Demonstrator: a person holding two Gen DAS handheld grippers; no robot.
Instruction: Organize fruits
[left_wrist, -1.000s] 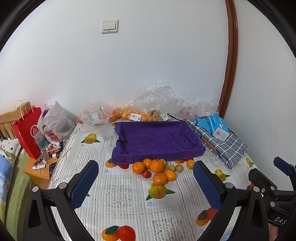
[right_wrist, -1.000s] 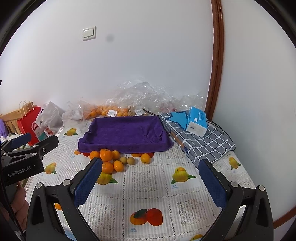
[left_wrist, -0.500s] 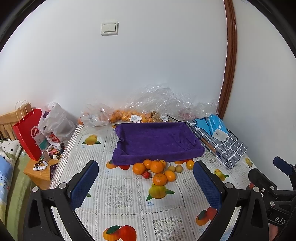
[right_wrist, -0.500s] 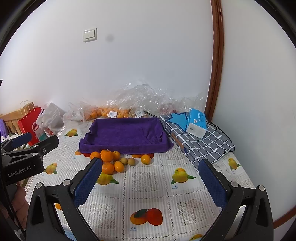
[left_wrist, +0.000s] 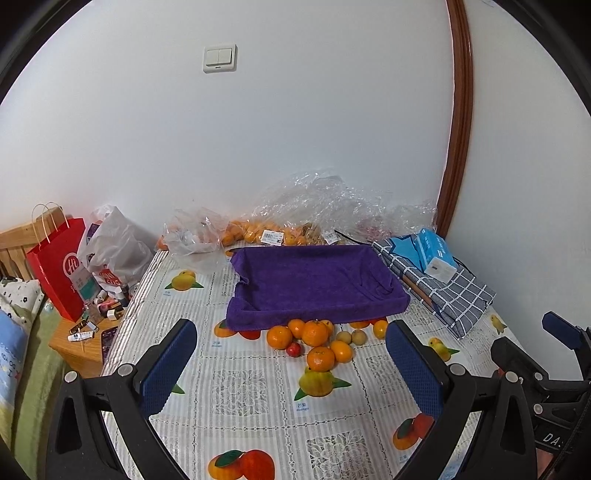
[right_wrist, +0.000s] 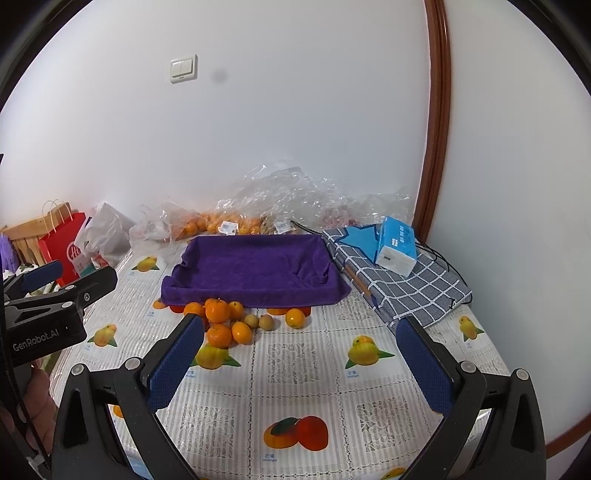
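Note:
A heap of oranges (left_wrist: 314, 333) lies on the table in front of a purple cloth-lined tray (left_wrist: 314, 282). With them are a small red fruit (left_wrist: 293, 349) and two small brownish fruits (left_wrist: 351, 336). The same heap (right_wrist: 221, 325) and tray (right_wrist: 255, 267) show in the right wrist view. My left gripper (left_wrist: 291, 365) is open and empty, held above the table short of the heap. My right gripper (right_wrist: 301, 360) is open and empty, to the right of the heap. The left gripper also shows in the right wrist view (right_wrist: 55, 291).
Clear plastic bags with more oranges (left_wrist: 258, 232) lie against the wall behind the tray. A checked cloth (left_wrist: 443, 291) with a blue tissue pack (left_wrist: 436, 253) lies on the right. A red paper bag (left_wrist: 59, 266) and a white plastic bag (left_wrist: 110, 254) stand left of the table.
Both views have lifted a little, so the tray and fruit sit slightly lower in frame. Both grippers stay open.

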